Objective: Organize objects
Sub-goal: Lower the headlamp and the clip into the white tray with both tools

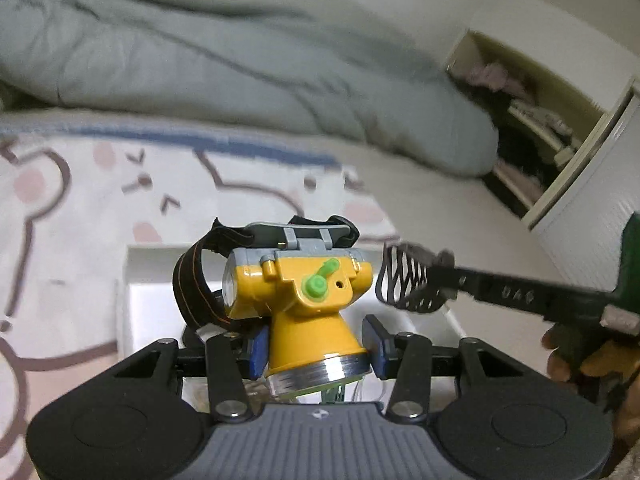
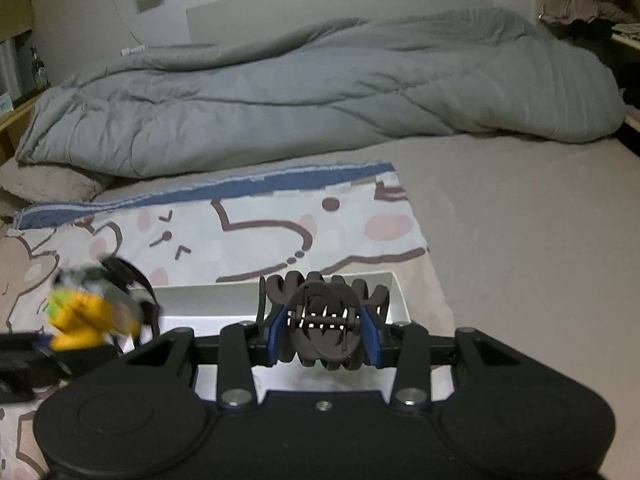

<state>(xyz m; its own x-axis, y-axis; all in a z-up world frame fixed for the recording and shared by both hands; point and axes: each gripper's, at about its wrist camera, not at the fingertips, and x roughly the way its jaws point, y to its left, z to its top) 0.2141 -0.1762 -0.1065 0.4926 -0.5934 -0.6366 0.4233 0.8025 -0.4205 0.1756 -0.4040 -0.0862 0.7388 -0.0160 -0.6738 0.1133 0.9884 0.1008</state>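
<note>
Headlamp point(image 1: 298, 292), yellow plastic with grey housing, green switch and black elastic strap, sits pinched in our left claw point(image 1: 316, 346); the blue pads clamp its flared lens cone. Dark brown plastic claw hair clip point(image 2: 326, 320) is pinched in our right claw point(image 2: 325, 334), pads on the clip's two levers near the spring. Both are carried above the shallow white rectangular tray point(image 2: 280, 300), which lies on the cartoon-bear printed cloth point(image 2: 248, 232) spread over the bed point(image 2: 520, 240). Crumpled grey quilt point(image 2: 320, 88) is behind, well apart.

We judge this as the drop-off step: both items over the tray, neither released.

Risks from here:
- The lens cone tapers and looks smooth, so the headlamp could slide out of the pads or tip forward, since its heavy body sits out past the grip.
- The loose strap hangs free and could snag a tray wall or the left claw on release.
- The two claws are near each other; from the left wrist view the hair clip sits just beside the headlamp, so a careless lowering could knock them together.
- Squeezing the levers may spring the clip's teeth apart, so it could catch the tray rim.
- The tray sits on soft bedding, so a bump could tilt it.
</note>
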